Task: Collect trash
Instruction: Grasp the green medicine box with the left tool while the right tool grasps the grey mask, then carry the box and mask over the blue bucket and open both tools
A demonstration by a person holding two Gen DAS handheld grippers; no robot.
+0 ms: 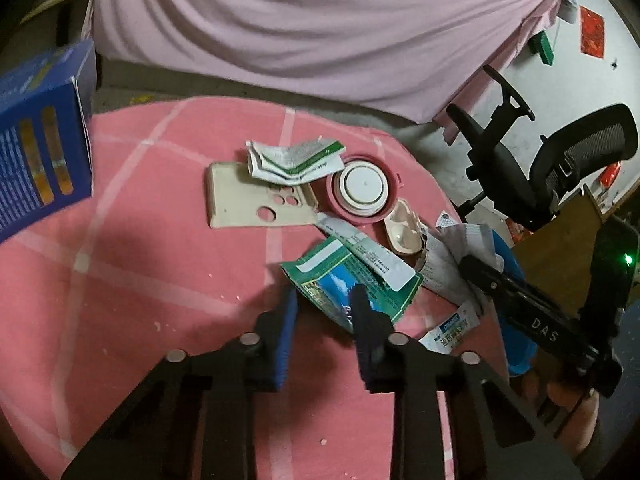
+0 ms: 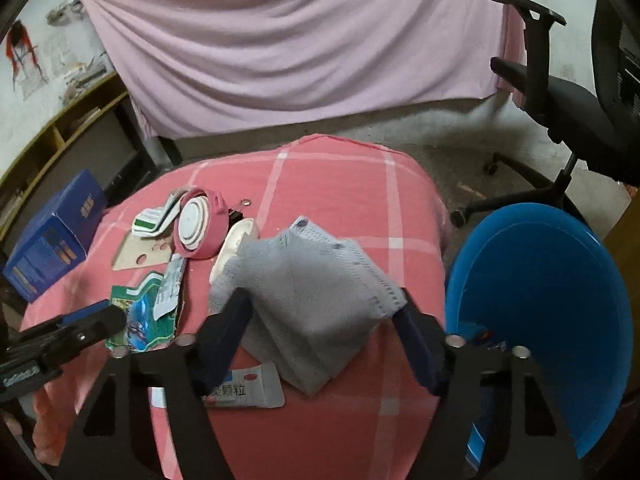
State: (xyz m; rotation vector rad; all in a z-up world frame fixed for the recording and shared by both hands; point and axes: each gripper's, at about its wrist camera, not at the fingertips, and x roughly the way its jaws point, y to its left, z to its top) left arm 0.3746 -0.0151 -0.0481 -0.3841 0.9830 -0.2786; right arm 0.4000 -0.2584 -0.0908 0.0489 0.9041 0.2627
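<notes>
Step in hand, as judged: pick-up phase of trash collection, both grippers set on separate items at once, nothing lifted clear yet.

Table [image 2: 332, 184] is covered in a pink checked cloth; the litter is spread across the middle and near side. Blue bin [image 2: 552, 280] is seen at the table's right edge, just beside the right gripper, mouth tilted toward the camera. A small scrap seems to lie in its bottom, too small to identify.

Grey face mask [image 2: 316, 296] is draped between the fingers of the right gripper [image 2: 324, 320]. Jaws are about half spread, both pads set against the mask's folded edges. A light hold is judged; firm clamping cannot be confirmed, the fabric is soft and bunched.

Green packet [image 1: 352, 284] is crumpled near the table centre, a white strip wrapper [image 1: 368, 256] lying across it. Left gripper [image 1: 324, 312] is narrowed most of the way; the right-hand pad overlaps the packet's near edge, the other pad is just beside it. Whether the edge is actually pinched cannot be told.

Untouched: beige phone case [image 1: 244, 204], pink lid [image 1: 362, 188], sachet [image 2: 244, 392] under the right gripper.

Next move calls for: both grips confirmed, mask carried over the bin rim and dropped; thin packet edge likely to slip if lifted early.
</notes>
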